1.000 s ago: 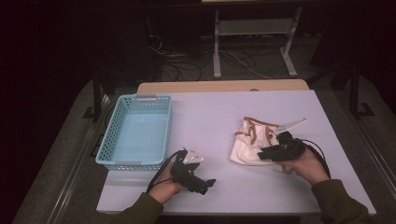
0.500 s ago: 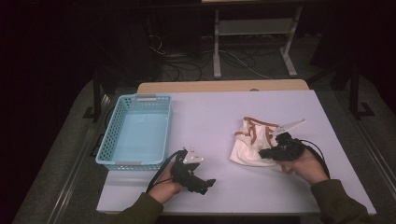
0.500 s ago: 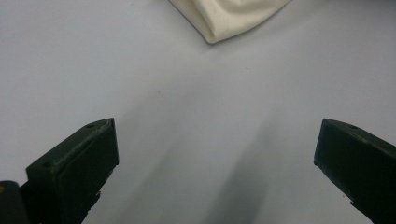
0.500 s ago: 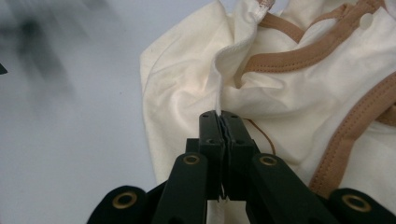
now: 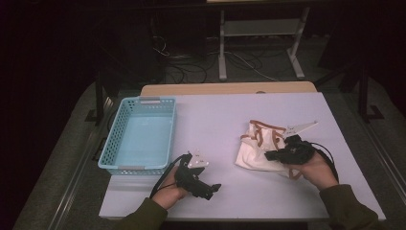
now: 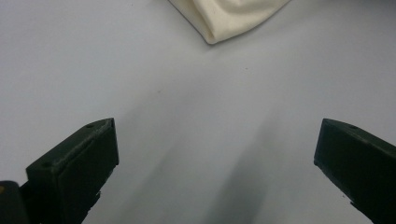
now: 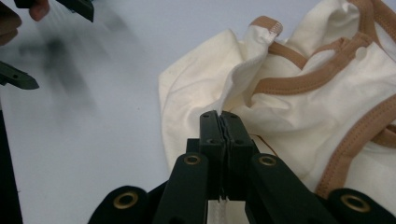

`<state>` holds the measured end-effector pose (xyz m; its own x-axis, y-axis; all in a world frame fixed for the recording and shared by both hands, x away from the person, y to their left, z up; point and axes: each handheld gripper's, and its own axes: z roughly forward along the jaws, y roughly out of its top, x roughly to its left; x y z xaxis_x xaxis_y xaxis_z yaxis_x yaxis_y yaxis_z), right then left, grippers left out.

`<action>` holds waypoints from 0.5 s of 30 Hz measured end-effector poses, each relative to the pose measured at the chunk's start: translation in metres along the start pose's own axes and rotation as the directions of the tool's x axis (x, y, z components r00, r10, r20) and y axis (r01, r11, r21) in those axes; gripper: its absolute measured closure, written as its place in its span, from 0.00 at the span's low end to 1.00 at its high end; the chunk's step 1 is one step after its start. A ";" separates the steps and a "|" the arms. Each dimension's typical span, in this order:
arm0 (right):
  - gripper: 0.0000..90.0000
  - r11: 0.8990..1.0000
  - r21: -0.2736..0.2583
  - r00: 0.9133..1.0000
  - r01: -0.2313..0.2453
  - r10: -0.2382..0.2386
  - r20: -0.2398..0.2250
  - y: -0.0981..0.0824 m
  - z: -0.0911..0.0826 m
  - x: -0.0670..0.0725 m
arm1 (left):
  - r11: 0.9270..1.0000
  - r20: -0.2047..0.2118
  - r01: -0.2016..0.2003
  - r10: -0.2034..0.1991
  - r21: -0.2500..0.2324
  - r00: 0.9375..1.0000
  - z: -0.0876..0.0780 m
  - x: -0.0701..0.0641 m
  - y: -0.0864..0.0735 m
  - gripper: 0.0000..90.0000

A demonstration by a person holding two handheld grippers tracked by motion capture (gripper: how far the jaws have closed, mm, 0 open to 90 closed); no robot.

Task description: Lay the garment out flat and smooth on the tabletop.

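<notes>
A cream garment (image 5: 256, 143) with tan trim lies crumpled on the right half of the white table (image 5: 215, 115). My right gripper (image 5: 269, 155) is shut on a fold near its front left edge. In the right gripper view the jaws (image 7: 220, 116) meet on the cream garment (image 7: 289, 107), with fabric pinched between them. My left gripper (image 5: 214, 187) rests near the table's front edge, pointing right and open. In the left gripper view its jaws (image 6: 217, 149) stand wide over bare tabletop, and a corner of the garment (image 6: 233, 18) lies farther ahead.
A light blue plastic basket (image 5: 109, 143) stands at the table's left side with nothing in it. A wooden board edge (image 5: 230, 88) runs along the table's far side. Beyond it are a metal stand (image 5: 258, 28) and cables on a dark floor.
</notes>
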<state>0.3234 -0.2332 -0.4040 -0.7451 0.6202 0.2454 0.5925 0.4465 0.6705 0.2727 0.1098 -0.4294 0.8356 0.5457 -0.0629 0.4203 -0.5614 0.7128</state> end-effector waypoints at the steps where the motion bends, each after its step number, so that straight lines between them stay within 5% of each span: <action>1: 0.97 1.000 -0.004 1.000 0.002 -0.002 -0.001 0.001 0.000 0.001 | 1.000 0.000 0.000 0.000 0.000 1.000 0.000 0.000 0.000 0.00; 15: 0.97 0.997 -0.019 0.997 0.069 -0.070 -0.035 0.007 0.001 0.020 | 1.000 -0.001 -0.004 0.004 0.001 1.000 0.000 0.000 0.000 0.00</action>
<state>0.3132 -0.2172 -0.3948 -0.7949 0.5647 0.2219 0.5335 0.4764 0.6989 0.2728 0.1098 -0.4292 0.8369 0.5441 -0.0598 0.4174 -0.5638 0.7127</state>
